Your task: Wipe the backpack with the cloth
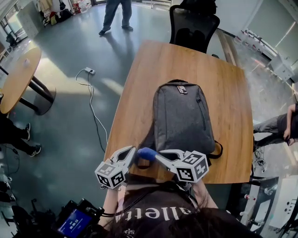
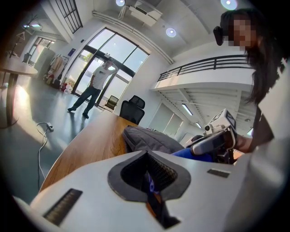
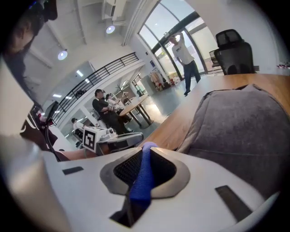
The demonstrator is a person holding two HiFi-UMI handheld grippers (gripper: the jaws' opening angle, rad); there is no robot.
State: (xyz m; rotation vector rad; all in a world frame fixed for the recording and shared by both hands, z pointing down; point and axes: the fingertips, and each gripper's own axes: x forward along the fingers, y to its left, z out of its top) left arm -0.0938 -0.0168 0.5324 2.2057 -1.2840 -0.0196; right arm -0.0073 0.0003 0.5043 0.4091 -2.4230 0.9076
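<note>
A grey backpack lies flat on the wooden table, its top toward the far side. My right gripper is shut on a rolled blue cloth at the backpack's near left corner, above the table's front edge. In the right gripper view the cloth sticks out between the jaws, with the backpack just to the right. My left gripper faces the cloth's free end from the left, jaws together. In the left gripper view its jaws are closed, with a blue sliver in the slit.
A black office chair stands at the table's far end. A person stands on the grey floor beyond, and another sits at the right. A round table and a white cable are on the left.
</note>
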